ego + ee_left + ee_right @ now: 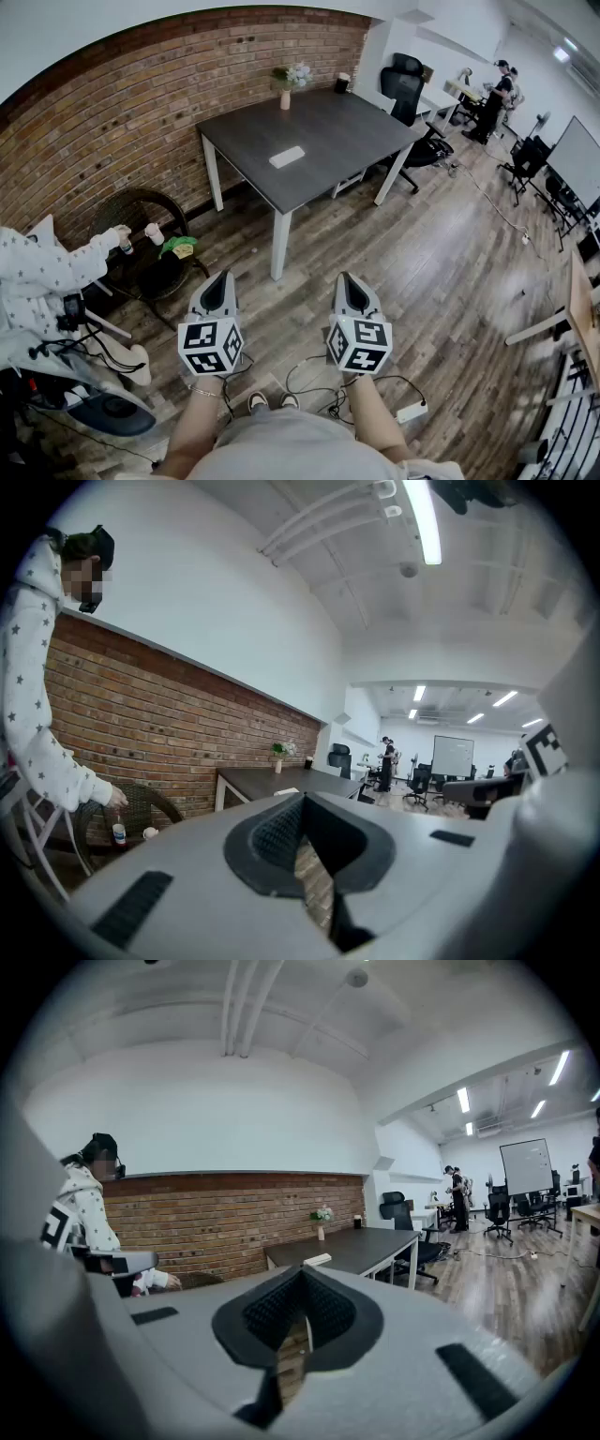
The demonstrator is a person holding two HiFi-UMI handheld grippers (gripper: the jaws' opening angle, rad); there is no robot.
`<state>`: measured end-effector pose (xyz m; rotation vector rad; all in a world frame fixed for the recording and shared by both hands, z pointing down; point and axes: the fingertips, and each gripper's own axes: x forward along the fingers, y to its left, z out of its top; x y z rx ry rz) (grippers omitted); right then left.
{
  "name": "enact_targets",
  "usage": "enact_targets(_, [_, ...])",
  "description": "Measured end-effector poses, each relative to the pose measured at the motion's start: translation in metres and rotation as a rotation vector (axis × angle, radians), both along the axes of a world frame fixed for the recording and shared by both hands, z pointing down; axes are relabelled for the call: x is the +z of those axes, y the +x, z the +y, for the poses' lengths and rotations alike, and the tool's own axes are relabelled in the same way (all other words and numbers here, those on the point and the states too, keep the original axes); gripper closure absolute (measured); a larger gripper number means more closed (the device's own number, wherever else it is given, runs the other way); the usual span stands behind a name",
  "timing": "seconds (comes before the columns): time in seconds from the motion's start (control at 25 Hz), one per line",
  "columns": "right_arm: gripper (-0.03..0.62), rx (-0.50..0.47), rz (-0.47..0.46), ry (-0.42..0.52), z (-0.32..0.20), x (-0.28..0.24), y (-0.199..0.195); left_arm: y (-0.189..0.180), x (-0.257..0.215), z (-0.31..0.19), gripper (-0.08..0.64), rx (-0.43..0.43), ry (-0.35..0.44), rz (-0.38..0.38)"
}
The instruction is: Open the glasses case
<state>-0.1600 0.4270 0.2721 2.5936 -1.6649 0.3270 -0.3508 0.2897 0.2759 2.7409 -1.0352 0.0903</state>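
The glasses case (pixel 287 157) is a flat white oblong lying on the dark grey table (pixel 328 131), far ahead of both grippers. The right gripper view shows the glasses case (pixel 317 1260) at the table's near edge. My left gripper (pixel 221 279) and right gripper (pixel 349 281) hover side by side over the wooden floor, well short of the table and pointing toward it. In each gripper view the jaws meet at their tips with nothing between them: left gripper (pixel 302 799), right gripper (pixel 302 1272).
A vase of flowers (pixel 286 89) and a dark cup (pixel 342 82) stand at the table's far side. A person in a star-print top (pixel 42 267) reaches over a wicker chair (pixel 141 220) at left. Cables and a power strip (pixel 411 411) lie by my feet. Office chairs and people are far right.
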Motion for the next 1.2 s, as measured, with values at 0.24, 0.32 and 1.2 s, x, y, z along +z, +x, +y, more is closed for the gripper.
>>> enact_targets(0.24, [0.592,0.004,-0.006,-0.005,-0.001,0.0,-0.007,-0.004,-0.001,-0.002,0.561,0.005,-0.006,0.0])
enact_targets(0.32, [0.592,0.006,-0.006,-0.008,-0.002,0.001,-0.009,-0.005,-0.001,-0.001,0.561,0.008,-0.009,-0.001])
enact_targets(1.2, [0.471,0.044,0.014,0.007,-0.026,0.006,-0.035,-0.02,0.015,-0.032,0.561,0.057,-0.039,0.003])
